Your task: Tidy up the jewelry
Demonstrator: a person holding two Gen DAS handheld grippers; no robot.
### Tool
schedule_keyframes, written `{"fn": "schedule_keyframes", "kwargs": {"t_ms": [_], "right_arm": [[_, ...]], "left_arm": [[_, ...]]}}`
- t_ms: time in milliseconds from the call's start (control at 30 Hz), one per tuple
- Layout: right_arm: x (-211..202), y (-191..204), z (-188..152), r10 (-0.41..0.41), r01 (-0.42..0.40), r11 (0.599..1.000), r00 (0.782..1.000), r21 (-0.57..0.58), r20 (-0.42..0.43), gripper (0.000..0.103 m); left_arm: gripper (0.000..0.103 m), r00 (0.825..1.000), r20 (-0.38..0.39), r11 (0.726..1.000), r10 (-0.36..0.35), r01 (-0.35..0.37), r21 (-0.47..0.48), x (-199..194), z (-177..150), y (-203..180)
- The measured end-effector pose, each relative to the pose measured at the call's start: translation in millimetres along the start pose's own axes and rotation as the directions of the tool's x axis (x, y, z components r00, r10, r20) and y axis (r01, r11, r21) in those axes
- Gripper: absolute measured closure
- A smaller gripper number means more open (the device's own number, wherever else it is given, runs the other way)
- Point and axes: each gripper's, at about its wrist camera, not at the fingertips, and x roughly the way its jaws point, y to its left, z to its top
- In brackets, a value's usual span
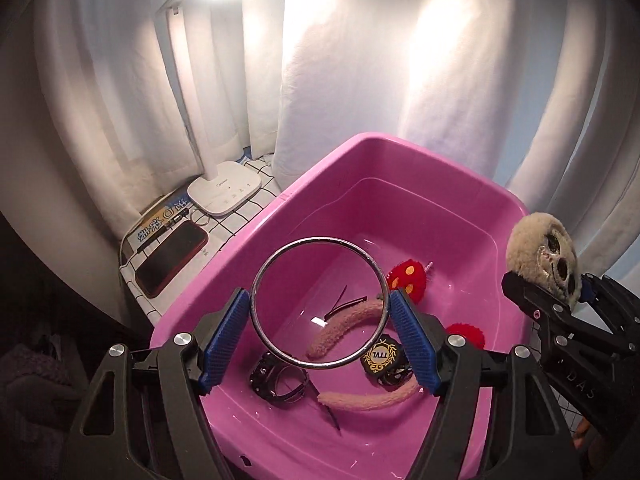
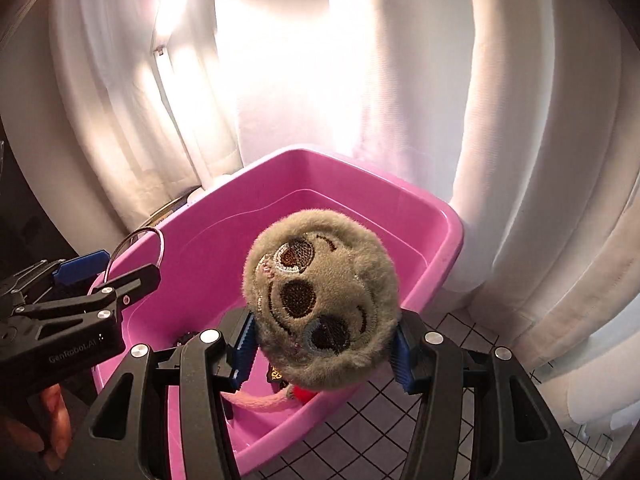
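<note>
Looking along the left gripper [image 1: 320, 312], its pads clamp a metal ring [image 1: 319, 302] held face-on directly above the pink tub [image 1: 256, 240]. From the right wrist, the right gripper [image 2: 322, 346] squeezes a plush sloth head [image 2: 320, 300] over the tub's near corner, ring hand to its left.

You see a glossy, smooth pink plastic tub [image 1: 256, 248], a shiny metal ring [image 1: 280, 256], a fuzzy plush ball [image 2: 320, 312], and ribbed blue pads [image 1: 224, 340].
</note>
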Motion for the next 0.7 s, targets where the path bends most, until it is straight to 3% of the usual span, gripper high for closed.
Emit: {"fn": "schedule_keyframes", "kwargs": {"t_ms": [167,267,400,567,700], "right_arm": [[41,12,6,-0.003,0.001,1.0,0.995,-0.019,-0.1,0.05],[53,16,8,-0.02,0.016,1.0,0.991,-0.025,-0.13,0.044],[53,15,10,-0.063,0.061,0.998,0.988,-0.024,-0.14,0.039],[55,7,15,-0.055,0.058,0.998,0.989,0.017,-0.135,0.039],[39,4,12,-0.063,0.066,0.997,0.992,0.031,-0.108,0.039]], "left_arm": [[0.032,0.997,-0.079,1.0,-0.018,0.016,-0.023,23,-10,7],[0.029,0.995,-0.101,0.999,-0.023,0.02,-0.037,28,-12,10],[0.013,0.996,-0.091,0.998,-0.016,0.011,-0.055,27,-13,15],[0.008,0.996,-0.089,0.997,-0.026,0.019,-0.075,24,-14,20],[0.006,0.996,-0.083,0.997,0.008,-0.015,-0.079,18,-15,22]]}}
